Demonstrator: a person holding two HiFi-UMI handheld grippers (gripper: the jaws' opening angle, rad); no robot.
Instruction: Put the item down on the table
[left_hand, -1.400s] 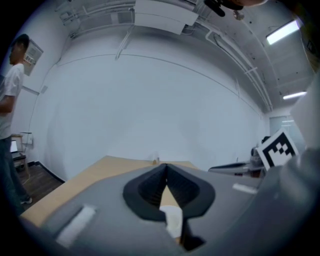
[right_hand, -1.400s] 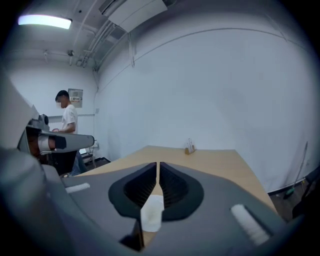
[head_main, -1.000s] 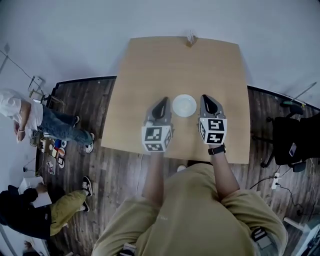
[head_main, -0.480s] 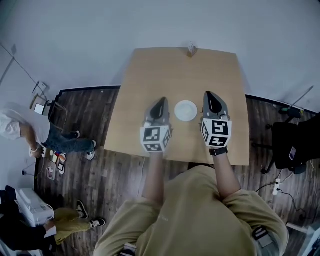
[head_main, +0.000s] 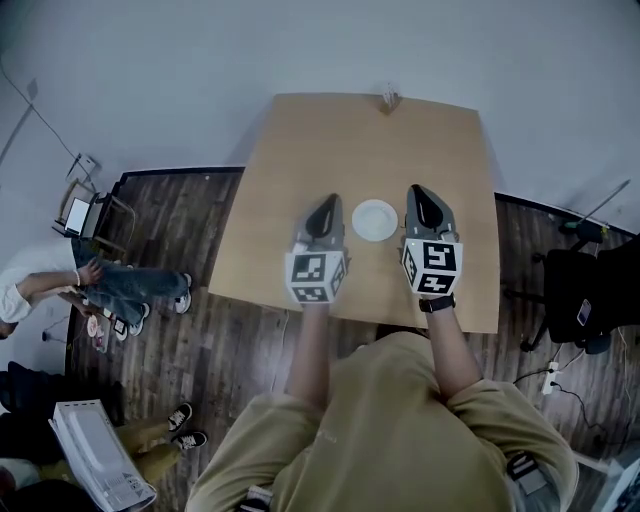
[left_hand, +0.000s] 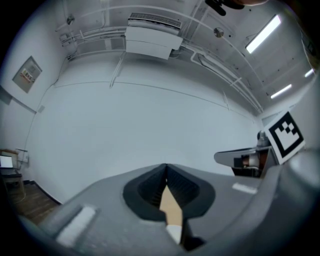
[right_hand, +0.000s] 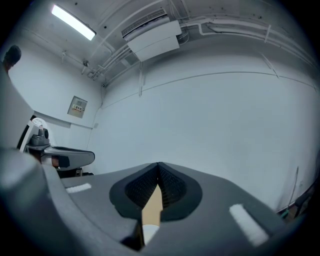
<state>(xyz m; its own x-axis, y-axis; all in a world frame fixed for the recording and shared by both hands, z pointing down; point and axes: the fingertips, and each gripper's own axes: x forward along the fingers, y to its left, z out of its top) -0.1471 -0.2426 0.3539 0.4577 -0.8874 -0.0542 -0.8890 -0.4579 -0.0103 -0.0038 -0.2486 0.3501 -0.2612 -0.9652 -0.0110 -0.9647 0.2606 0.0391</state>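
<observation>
We've got the left gripper (head_main: 325, 210) and right gripper (head_main: 420, 200) either side of the white plate (head_main: 375, 220) on the table (head_main: 300, 150). Both jaws are pressed together, holding nothing.

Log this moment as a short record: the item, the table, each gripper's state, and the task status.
item: white dish, lying on the table between the two grippers
table: wooden table, with a small unclear object at its far edge
left gripper: jaws together, nothing between them, left of the dish
right gripper: jaws together, nothing between them, right of the dish
task status: dish is down on the table, held by neither gripper
</observation>
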